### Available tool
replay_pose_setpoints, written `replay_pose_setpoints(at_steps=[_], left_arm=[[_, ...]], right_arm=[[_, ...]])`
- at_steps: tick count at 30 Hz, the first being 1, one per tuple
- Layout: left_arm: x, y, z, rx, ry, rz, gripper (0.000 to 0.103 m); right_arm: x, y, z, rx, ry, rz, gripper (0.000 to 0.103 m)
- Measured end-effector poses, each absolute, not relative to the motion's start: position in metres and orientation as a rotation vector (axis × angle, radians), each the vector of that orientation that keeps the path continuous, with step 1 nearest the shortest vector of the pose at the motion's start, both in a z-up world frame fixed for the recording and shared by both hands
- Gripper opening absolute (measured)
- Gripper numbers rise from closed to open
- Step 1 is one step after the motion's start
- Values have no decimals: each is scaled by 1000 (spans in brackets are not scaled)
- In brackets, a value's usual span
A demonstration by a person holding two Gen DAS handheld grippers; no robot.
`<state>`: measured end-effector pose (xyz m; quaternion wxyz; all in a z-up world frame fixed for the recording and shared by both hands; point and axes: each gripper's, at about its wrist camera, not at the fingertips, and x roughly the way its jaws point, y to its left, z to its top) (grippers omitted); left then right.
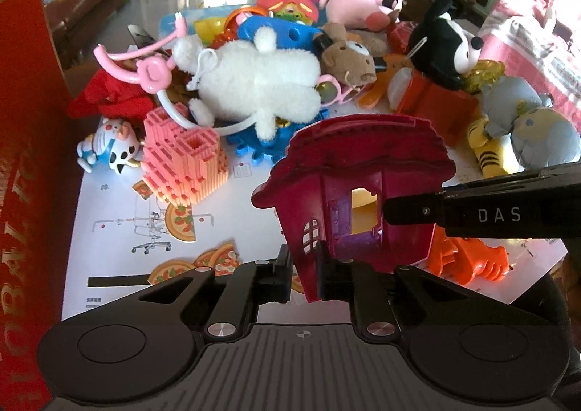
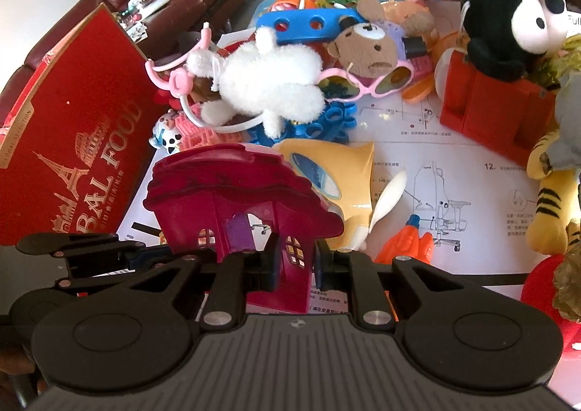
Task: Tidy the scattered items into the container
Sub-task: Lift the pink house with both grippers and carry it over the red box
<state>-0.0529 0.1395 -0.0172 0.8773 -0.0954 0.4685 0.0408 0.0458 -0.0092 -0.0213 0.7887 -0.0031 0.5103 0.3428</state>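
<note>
A magenta toy house [image 1: 363,164] [image 2: 232,178] is held just above a printed paper sheet, between both grippers. My left gripper [image 1: 304,265] is shut on the bottom edge of its front wall, beside the small window. My right gripper [image 2: 296,260] is shut on the wall next to the doorway; in the left wrist view its fingers [image 1: 406,211] reach in from the right at the door opening. The left gripper's linkage [image 2: 72,247] shows at the left edge of the right wrist view. A red "GLOBAL FOOD" box [image 1: 25,157] [image 2: 72,127] stands at the left.
Toys crowd the far side: a white plush sheep [image 1: 254,84], a pink block tower [image 1: 185,164], a black-and-white mouse plush [image 1: 446,44] on a red block [image 2: 490,109], a tiger plush [image 2: 552,193]. An orange toy [image 1: 472,258] and a yellow plastic piece [image 2: 334,171] lie near the house.
</note>
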Motion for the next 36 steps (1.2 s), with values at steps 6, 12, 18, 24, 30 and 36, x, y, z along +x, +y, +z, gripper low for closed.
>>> replay_pose_setpoints(at_steps=[6, 12, 18, 24, 30, 36], left_arm=[[-58, 147, 5, -210, 924, 105, 8], [-66, 164, 35, -200, 851, 162, 8], [-86, 192, 73, -217, 758, 250, 10], [-117, 237, 126, -223, 627, 411, 12], [-153, 291, 164, -239, 536, 593, 15], [-183, 341, 178, -299, 493, 740, 22]], right_arm=[[45, -3, 1, -20, 1049, 759, 20], [43, 16, 32, -39, 969, 804, 21], [36, 48, 64, -68, 902, 880, 22], [24, 106, 115, -115, 761, 1005, 22], [3, 189, 153, -157, 651, 1162, 23], [-15, 264, 163, -188, 652, 1284, 23]])
